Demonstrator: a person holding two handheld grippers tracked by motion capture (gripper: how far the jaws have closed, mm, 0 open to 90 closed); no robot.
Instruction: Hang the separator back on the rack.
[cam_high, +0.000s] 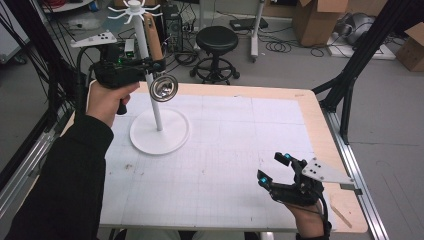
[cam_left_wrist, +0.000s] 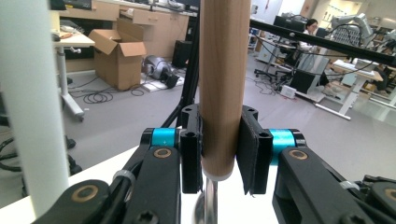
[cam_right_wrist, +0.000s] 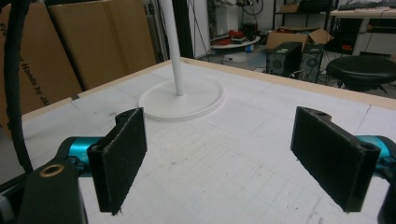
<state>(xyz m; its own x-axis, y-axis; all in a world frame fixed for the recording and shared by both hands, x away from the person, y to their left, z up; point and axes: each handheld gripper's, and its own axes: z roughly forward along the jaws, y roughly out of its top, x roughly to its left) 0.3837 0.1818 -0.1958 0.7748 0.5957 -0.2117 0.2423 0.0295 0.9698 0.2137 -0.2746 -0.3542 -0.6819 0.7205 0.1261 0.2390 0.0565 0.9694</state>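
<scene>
1 white stand pole (cam_left_wrist: 30, 102) just beside ladle handle (cam_left_wrist: 222, 84) in left tongs (cam_left_wrist: 219, 154).

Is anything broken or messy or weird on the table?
Nothing looks broken or spilled. The left gripper holds a ladle by its wooden handle up beside the white stand. The right gripper is open over the table.
</scene>
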